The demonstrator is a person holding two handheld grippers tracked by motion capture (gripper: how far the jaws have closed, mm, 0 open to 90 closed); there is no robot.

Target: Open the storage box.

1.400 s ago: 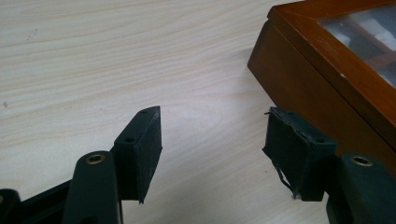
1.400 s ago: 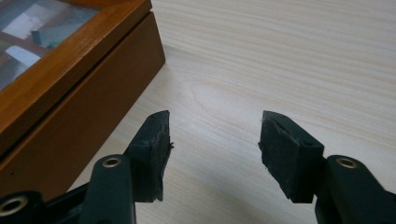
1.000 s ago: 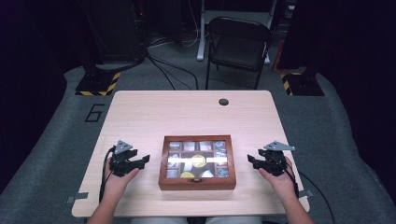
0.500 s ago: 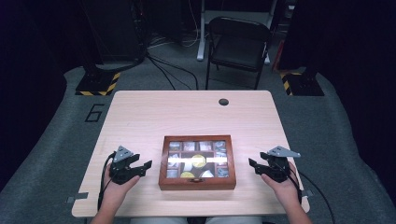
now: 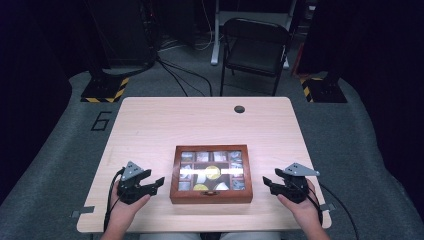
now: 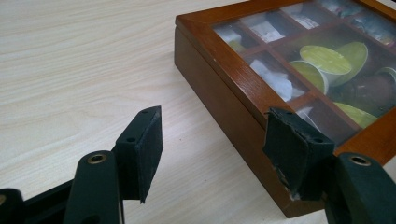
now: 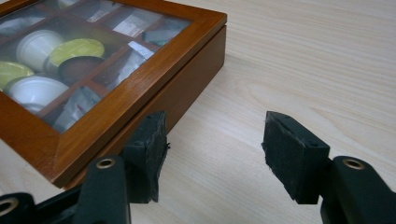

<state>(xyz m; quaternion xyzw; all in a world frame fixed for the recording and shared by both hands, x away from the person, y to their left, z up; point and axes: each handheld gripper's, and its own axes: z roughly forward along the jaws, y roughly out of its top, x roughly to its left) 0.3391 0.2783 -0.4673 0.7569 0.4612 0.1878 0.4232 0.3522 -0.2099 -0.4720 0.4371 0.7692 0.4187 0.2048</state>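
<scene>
High view: you hold the left gripper [image 5: 156,183] and the right gripper [image 5: 268,180] low on the light wood counter [image 5: 200,120], one on each side of the wooden box [image 5: 210,174], which sits closed near your edge, centre. Both grippers point inward at the box and stand just beside it, not touching. A small dark disc [image 5: 239,109] lies at the far side of the counter; a folding chair [image 5: 255,47] stands behind it. Left gripper view: jaws spread, nothing between them, the box's near corner close to one jaw; through the glass lid [image 6: 322,60] you see green-topped pods and packets in compartments. Right gripper view: jaws spread and empty, box corner [image 7: 212,28] beside one jaw.
</scene>
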